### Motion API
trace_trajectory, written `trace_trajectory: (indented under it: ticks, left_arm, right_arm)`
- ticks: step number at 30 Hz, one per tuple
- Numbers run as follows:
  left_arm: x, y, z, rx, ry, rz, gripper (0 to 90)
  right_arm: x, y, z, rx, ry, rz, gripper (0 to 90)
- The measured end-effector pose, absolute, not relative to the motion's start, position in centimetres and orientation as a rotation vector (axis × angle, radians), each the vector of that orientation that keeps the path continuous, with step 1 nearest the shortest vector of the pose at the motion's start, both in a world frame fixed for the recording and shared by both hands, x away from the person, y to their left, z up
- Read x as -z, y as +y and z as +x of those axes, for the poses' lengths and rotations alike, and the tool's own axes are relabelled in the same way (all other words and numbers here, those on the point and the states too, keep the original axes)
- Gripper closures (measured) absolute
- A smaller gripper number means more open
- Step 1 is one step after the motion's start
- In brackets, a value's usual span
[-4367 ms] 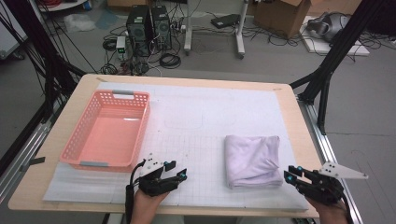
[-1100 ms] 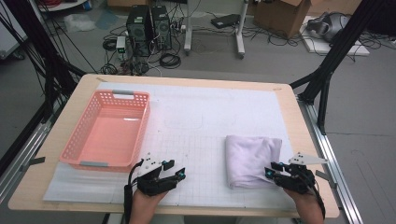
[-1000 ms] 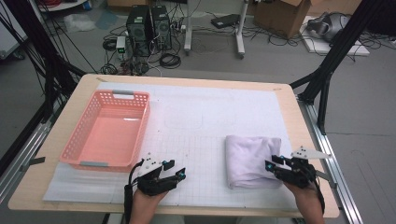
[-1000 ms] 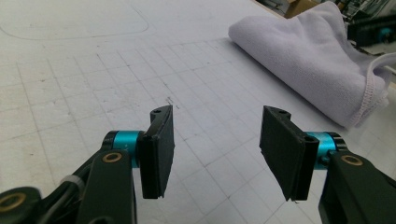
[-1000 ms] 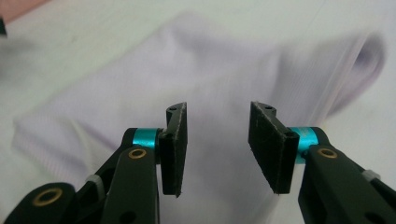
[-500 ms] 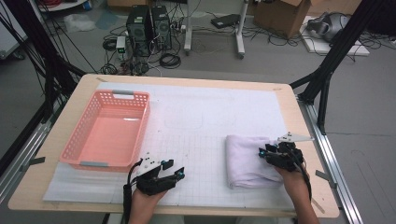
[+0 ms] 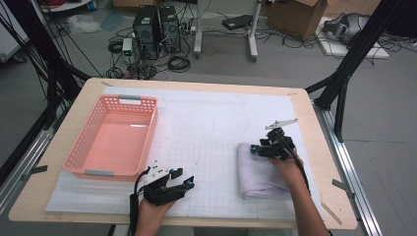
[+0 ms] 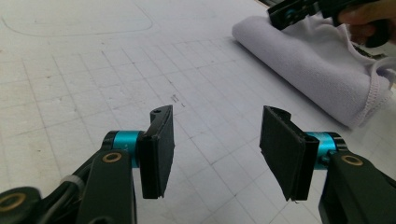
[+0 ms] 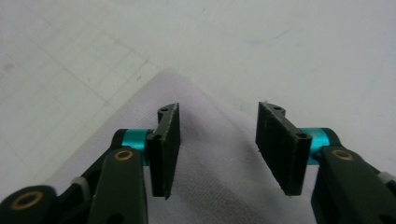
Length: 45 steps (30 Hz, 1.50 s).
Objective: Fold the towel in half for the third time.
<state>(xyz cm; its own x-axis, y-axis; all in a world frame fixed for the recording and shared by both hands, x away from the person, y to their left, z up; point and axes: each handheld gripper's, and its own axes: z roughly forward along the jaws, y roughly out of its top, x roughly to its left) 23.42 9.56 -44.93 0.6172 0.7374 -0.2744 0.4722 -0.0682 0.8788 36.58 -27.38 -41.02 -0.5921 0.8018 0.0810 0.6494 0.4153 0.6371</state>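
On the right half of the white gridded mat a folded pale lilac towel is laid flat, well apart from the pink perforated basket that is set on the mat's left side; the mat itself is spread over the wooden table. Above the far edge of the towel the right gripper is held in the person's right hand, its tips pointed toward the left of the high view; its jaws are parted and have just been opening, and in the right gripper view the towel's far corner is seen below and beyond the gap, with nothing pinched between the pads; whether the pads rest on the cloth cannot be told. Near the front edge of the table the left gripper is held low over the mat in the left hand, just beside the basket's near right corner; its jaws are spread and nothing is grasped; in the left gripper view only bare grid lines are seen between the pads, while the towel is seen farther off at the upper right, with the other gripper over its far end.
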Motion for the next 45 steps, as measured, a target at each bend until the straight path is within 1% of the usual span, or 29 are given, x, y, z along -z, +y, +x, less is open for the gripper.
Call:
trace_trajectory:
  ticks: [1,3,4,6,8,9,10,11,12,14,17,19,21,26,30,34,35,39,45]
  left_arm:
    - [44.9,9.6,23.4,-0.293,0.998,1.712,45.1]
    - [44.9,9.7,23.4,-0.294,1.001,1.71,45.1]
    - [44.9,9.7,23.4,-0.291,1.002,1.71,45.1]
    - [44.9,9.7,23.5,-0.291,1.003,1.71,45.1]
    - [44.9,9.7,23.4,-0.294,1.0,1.712,45.1]
    - [44.9,9.6,23.4,-0.291,0.999,1.712,45.1]
    - [44.9,9.6,23.3,-0.291,0.997,1.713,45.1]
    - [44.9,9.5,23.3,-0.291,0.995,1.71,45.1]
    - [44.9,9.5,23.3,-0.291,0.994,1.711,45.1]
    - [44.9,9.5,23.3,-0.291,0.993,1.711,45.1]
    - [44.8,9.6,23.3,-0.291,0.994,1.712,45.1]
    - [44.8,9.6,23.3,-0.294,0.993,1.708,45.1]
    - [44.8,9.7,23.3,-0.296,0.995,1.705,45.1]
    - [44.7,9.6,23.2,-0.299,0.993,1.705,45.1]
    - [44.7,9.5,23.1,-0.3,0.992,1.709,45.1]
    - [44.6,9.5,23.0,-0.303,0.988,1.709,45.1]
    - [44.6,9.5,23.0,-0.303,0.989,1.709,45.1]
    - [44.6,9.5,23.0,-0.304,0.988,1.71,45.1]
    - [44.6,9.5,23.0,-0.305,0.99,1.708,45.1]
  right_arm:
    - [41.4,-27.0,36.8,-0.914,2.471,1.261,60.2]
    - [41.6,-26.4,37.0,-0.915,2.504,1.234,77.3]
    - [41.4,-26.2,36.9,-0.932,2.493,1.195,80.4]
    - [40.8,-25.7,36.5,-1.031,2.474,1.104,81.9]
    - [40.4,-24.9,36.3,-1.118,2.45,1.017,81.4]
    - [40.4,-24.6,36.3,-1.117,2.442,1.012,77.6]
    - [40.7,-24.4,36.4,-1.082,2.437,1.039,69.5]
    - [41.0,-24.3,36.5,-1.036,2.418,1.07,58.5]
    - [41.1,-24.6,36.5,-1.041,2.389,1.111,54.6]
    - [40.6,-25.8,36.0,-1.135,2.319,1.164,52.0]
    - [39.4,-28.0,34.0,-1.217,2.23,1.17,52.8]
    - [39.3,-29.3,32.5,-1.197,2.238,1.151,54.9]
    - [40.1,-30.5,30.7,-1.161,2.256,1.148,58.0]
    - [42.0,-32.4,27.1,-1.134,2.263,1.154,59.4]
    - [43.2,-33.9,24.8,-1.074,2.271,1.144,66.0]
    - [43.7,-35.6,23.5,-1.039,2.205,1.142,64.6]
    - [43.7,-35.8,23.3,-1.045,2.182,1.163,63.1]
    - [42.4,-35.7,22.4,-1.184,2.119,1.185,63.1]
    - [41.6,-32.2,22.7,-1.267,2.182,1.106,61.9]
